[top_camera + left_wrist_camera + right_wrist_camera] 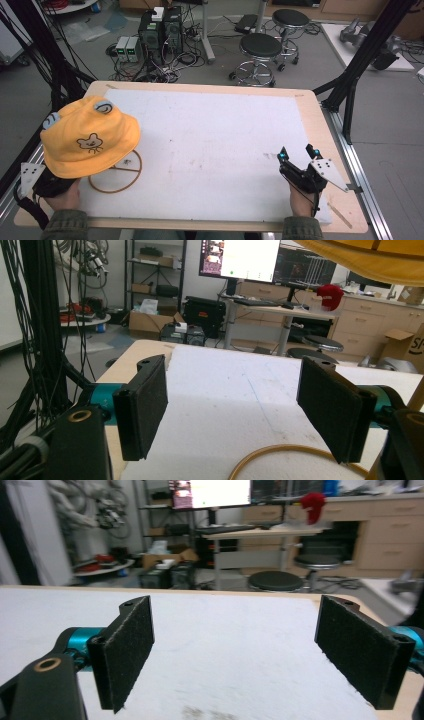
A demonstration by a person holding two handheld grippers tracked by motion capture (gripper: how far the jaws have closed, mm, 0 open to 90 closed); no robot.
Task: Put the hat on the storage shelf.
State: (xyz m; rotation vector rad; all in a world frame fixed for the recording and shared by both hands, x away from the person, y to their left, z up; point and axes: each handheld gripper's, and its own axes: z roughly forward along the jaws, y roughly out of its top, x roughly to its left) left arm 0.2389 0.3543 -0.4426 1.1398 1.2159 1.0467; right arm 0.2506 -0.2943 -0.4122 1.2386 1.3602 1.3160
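left claw (235, 415), yellow hat (87, 137) apparently above

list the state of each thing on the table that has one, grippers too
yellow hat: raised on a stand, crown up, brim hanging free above the ring base
wooden ring base: flat on the white mat, partly under the hat
left gripper: jaws wide open, nothing between them
right gripper: jaws wide open, empty, low over the mat
white mat: spread flat on the table, faint smudges
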